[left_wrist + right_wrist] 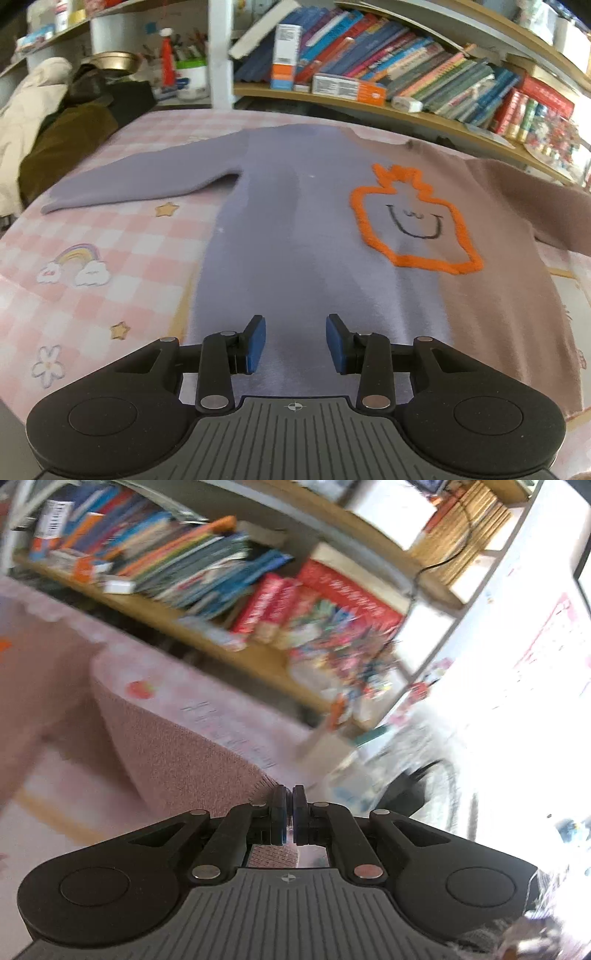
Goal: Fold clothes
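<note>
A sweater point(303, 236) lies flat on the bed, lilac on its left half and brownish pink on its right, with an orange outlined smiling figure point(413, 221) on the chest. Its left sleeve point(140, 184) stretches out to the left. My left gripper point(295, 343) is open and empty, just above the sweater's hem. In the blurred right wrist view my right gripper point(289, 812) is shut on the cuff of the sweater's right sleeve point(177, 746) and holds it lifted off the bed.
The bed has a pink checked sheet point(110, 266) with rainbow and star prints. A pile of clothes point(55, 122) sits at the back left. Bookshelves point(406, 74) full of books run along the far side; the right wrist view shows them too point(221, 572).
</note>
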### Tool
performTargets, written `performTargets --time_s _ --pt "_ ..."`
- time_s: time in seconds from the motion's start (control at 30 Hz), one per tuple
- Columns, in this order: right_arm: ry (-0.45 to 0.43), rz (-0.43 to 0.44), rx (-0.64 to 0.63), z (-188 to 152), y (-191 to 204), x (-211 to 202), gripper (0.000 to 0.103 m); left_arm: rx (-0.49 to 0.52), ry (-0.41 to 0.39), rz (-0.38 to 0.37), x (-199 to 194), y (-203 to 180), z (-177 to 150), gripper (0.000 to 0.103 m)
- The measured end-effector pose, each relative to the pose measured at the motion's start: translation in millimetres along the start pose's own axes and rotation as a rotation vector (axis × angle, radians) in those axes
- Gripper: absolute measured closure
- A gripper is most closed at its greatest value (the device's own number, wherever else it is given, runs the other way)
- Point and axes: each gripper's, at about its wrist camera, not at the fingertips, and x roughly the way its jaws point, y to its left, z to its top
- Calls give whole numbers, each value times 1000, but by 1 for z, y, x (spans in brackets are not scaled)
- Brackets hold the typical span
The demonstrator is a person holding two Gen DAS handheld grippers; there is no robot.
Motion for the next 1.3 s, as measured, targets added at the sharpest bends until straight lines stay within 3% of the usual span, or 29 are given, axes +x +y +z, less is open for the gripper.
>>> performTargets --time_s 0.17,0.2,0.23,0.27,0.4,0.53,0.77,0.93,1.13,1.3 --pt "86 -92 -65 6 -9 44 95 -24 8 35 -2 9 -1 66" --pt "78 -108 -61 7 -9 45 88 -23 9 36 -3 9 -2 66" --pt "70 -124 -57 7 -9 45 70 -21 12 37 -2 8 -2 66" --pt "60 -124 -52 7 -7 43 64 -20 15 38 -2 8 -2 66" --pt "6 63 -23 4 19 10 64 -16 19 42 -1 9 -1 66" --pt "49 276 53 -10 55 -26 64 -9 10 49 -2 14 2 66" --pt "136 468 125 -31 119 -84 65 5 7 22 3 30 9 66" --pt "198 525 196 -40 149 -106 65 14 8 -19 7 41 13 66" --pt "253 508 249 -45 156 -114 66 -12 27 -78 15 53 12 66" --pt "287 490 284 -47 160 -118 79 -30 19 -113 17 60 13 66"
